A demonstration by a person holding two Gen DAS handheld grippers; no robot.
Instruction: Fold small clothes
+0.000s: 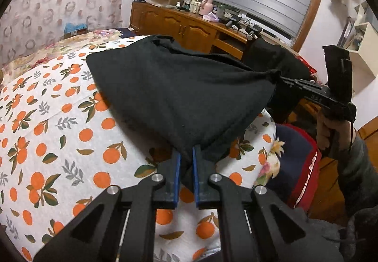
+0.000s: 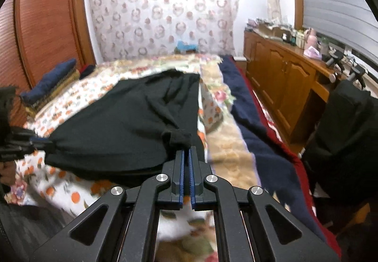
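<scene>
While both grippers, left and right, have jaws clamped on the black garment, lift evenly and keep the held edge taut above the bed.

Both grippers were built of black angular linkages fastened with round silver pins, the left gripper and right gripper lined with blue ridged pads. A grey sleeve was worn.
</scene>
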